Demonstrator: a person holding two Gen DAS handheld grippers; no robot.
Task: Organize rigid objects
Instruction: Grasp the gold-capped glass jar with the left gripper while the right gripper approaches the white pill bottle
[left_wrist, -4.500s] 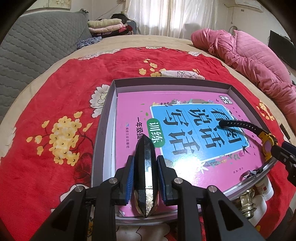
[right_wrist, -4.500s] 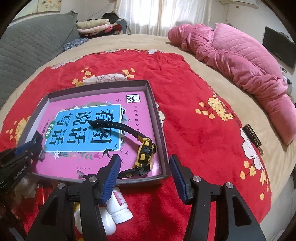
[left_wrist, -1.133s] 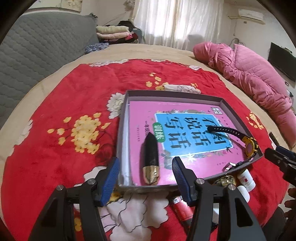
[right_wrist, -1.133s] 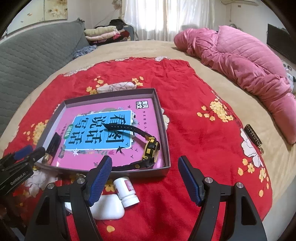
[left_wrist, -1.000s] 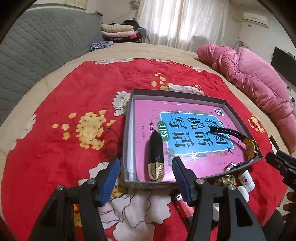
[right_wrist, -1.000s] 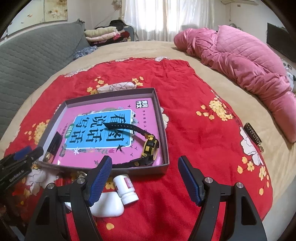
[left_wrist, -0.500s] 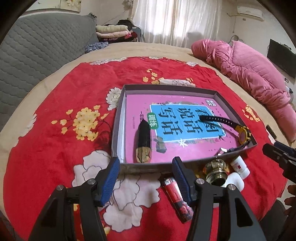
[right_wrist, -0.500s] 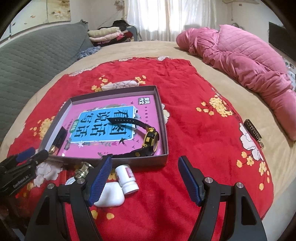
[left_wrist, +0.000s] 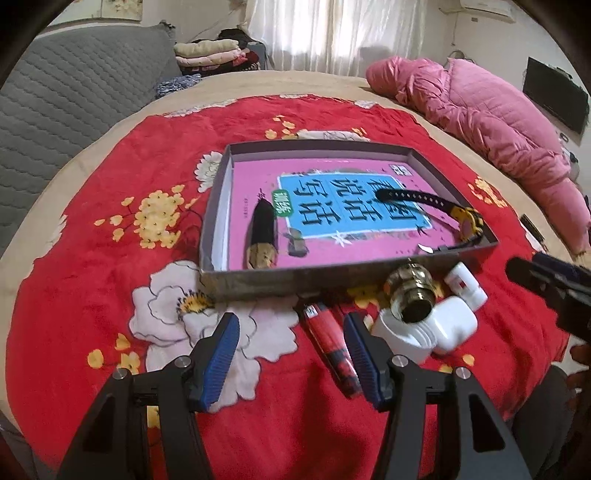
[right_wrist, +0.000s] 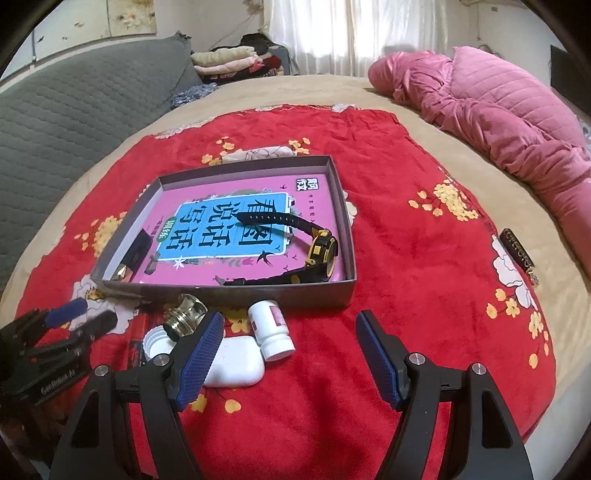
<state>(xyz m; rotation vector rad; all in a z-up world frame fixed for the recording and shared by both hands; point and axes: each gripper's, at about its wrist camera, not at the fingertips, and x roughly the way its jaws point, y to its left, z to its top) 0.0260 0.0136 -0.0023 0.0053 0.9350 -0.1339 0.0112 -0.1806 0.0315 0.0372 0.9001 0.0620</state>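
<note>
1. 2 grippers hover spread and empty: left gripper (left_wrist: 291, 352), right gripper (right_wrist: 290, 356).
2. Red lighter (left_wrist: 332, 349) lies between the left fingers, near the tray (left_wrist: 295, 275).
3. White bottle (right_wrist: 271, 328) lies just beyond the right gripper.

In the left wrist view the red lighter (left_wrist: 331, 343) runs behind a blue pad of the left hand-held gripper (left_wrist: 291, 356), so its near end is hidden. The right hand-held gripper (left_wrist: 554, 284) is blurred and cut off by the right edge. In the right wrist view a pad of the right hand-held gripper (right_wrist: 290, 363) covers part of the white earbud case (right_wrist: 236, 363) (its left side). The small dark object (right_wrist: 518, 253) on the bed beyond the red blanket (right_wrist: 406, 258) is too small to identify.
</note>
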